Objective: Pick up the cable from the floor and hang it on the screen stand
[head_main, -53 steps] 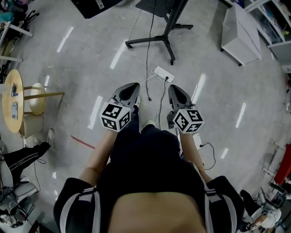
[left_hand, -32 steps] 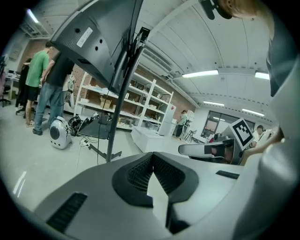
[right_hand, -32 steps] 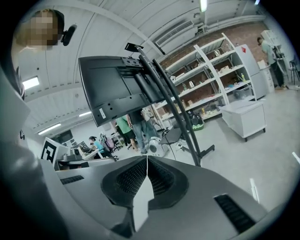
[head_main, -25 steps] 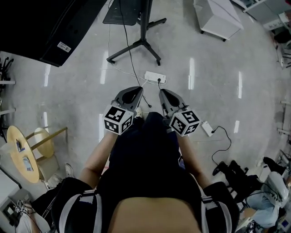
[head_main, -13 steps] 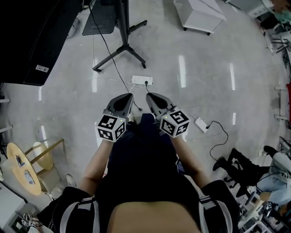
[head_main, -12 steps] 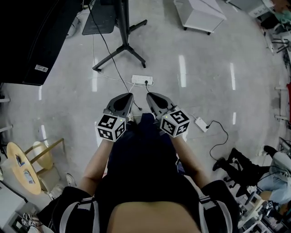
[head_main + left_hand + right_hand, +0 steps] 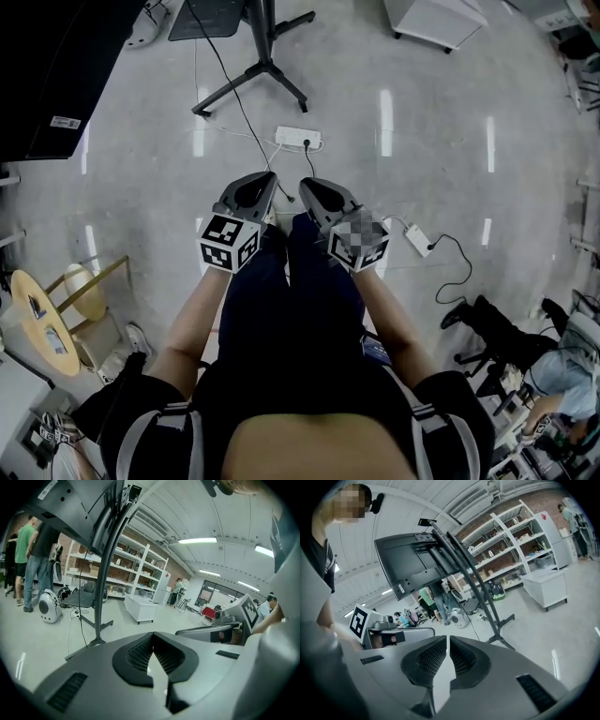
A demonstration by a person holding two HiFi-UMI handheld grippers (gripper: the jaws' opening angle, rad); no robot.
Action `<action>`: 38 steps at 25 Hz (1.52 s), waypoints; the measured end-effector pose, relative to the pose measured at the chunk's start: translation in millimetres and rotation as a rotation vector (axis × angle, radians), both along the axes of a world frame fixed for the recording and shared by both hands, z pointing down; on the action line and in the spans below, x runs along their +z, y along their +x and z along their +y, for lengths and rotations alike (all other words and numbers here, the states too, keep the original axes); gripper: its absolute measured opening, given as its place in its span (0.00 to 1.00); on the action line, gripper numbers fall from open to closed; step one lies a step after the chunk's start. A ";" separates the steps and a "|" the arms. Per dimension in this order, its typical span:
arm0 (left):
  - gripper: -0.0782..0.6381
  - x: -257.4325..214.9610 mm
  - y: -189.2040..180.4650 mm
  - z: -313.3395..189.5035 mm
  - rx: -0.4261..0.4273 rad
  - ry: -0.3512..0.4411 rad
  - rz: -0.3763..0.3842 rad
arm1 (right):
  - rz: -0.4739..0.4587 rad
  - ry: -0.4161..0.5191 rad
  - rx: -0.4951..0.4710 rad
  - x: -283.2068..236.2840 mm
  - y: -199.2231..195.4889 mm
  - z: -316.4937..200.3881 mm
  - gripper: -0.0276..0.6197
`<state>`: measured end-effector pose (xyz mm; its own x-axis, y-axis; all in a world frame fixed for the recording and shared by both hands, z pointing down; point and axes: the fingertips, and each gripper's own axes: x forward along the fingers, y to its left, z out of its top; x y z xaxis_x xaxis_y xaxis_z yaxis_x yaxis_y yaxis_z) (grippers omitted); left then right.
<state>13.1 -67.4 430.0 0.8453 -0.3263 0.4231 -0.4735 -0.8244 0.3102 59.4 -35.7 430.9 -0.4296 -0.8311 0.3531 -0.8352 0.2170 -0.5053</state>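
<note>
Room for movement, head view: bare grey floor ahead of both grippers and out to either side.
- Upper left: bounded by the edge of the dark screen.
- Top centre: bounded by the spread legs of the screen stand.
- Top right: bounded by a white cabinet.
- Lower left: a round table with a stool beside it, well apart from the arms.
- Lower right: a seated person's legs, with a white adapter between them and the right gripper.

Left gripper: jaws closed, pads together, nothing between them.

Right gripper: jaws likewise closed and empty, with only a hairline seam between the pads.

Both held side by side, tips near each other, angled gently downward and aimed toward the stand.

Black cable: on the floor, untouched and gripped by neither jaw pair. Routed from the stand base, past the left end of the power strip, toward the gap between the two gripper tips. Lower end hidden under the grippers, so not traceable further. Power strip just ahead of the tips, between them and the stand legs.

Left gripper view: stand pole upright beyond the closed jaws, shelving behind it.
</note>
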 end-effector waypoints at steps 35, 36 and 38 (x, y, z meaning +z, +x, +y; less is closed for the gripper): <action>0.12 214.1 -22.1 -51.2 -0.097 -0.247 -0.097 | 0.119 -0.245 -0.084 234.6 10.5 -57.3 0.08; 0.12 220.9 -22.1 -50.4 -0.094 -0.247 -0.100 | 0.127 -0.243 -0.090 241.3 11.0 -59.2 0.08; 0.12 233.2 -21.3 -48.6 -0.091 -0.245 -0.106 | 0.143 -0.238 -0.112 253.4 11.3 -61.5 0.08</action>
<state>-8.1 -115.9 663.3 0.7640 -0.2755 0.5834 -0.5824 -0.6836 0.4399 70.7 -97.1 684.3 -0.4459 -0.6681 0.5957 -0.8790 0.2012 -0.4323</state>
